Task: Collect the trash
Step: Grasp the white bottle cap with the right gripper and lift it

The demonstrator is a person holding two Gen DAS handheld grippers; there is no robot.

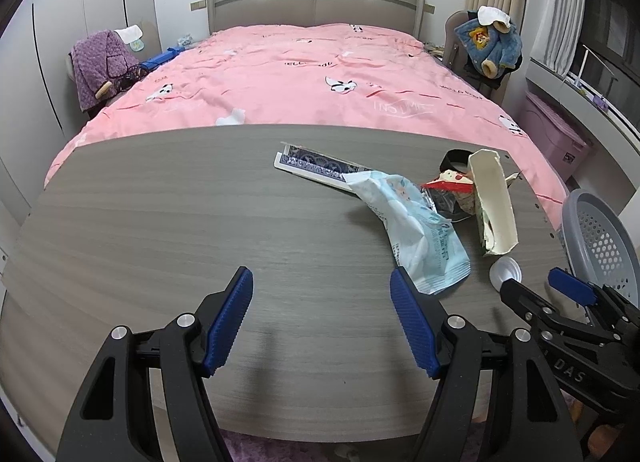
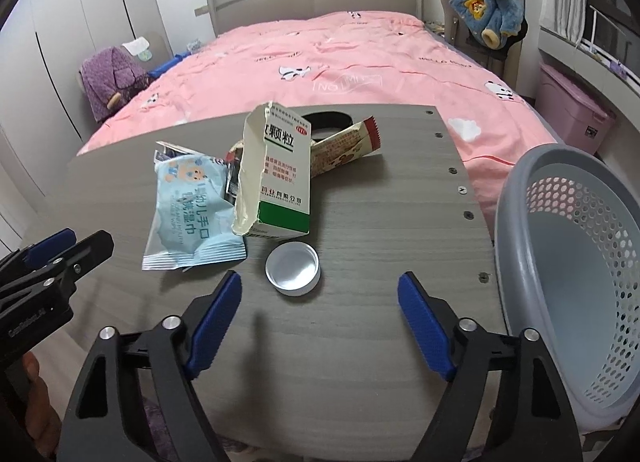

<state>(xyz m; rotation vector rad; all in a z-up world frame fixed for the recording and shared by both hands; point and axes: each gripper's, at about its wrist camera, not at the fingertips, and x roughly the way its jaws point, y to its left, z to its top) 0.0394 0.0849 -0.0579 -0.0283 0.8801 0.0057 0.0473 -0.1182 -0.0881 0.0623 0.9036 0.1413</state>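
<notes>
Right wrist: right gripper (image 2: pixel 320 294) open just before white lid (image 2: pixel 292 268), touching nothing

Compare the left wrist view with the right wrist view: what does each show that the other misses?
Left wrist only: the card box lies nearly whole at the back of the pile; the right view shows just a corner of it.
Right wrist only: the printed front of the carton, the open hollow of the cap, and the inside of the basket, empty as far as it shows.
Both: the table, the wipes pack, the snack wrapper, and the left gripper and right gripper, both open with nothing between the jaws.
</notes>
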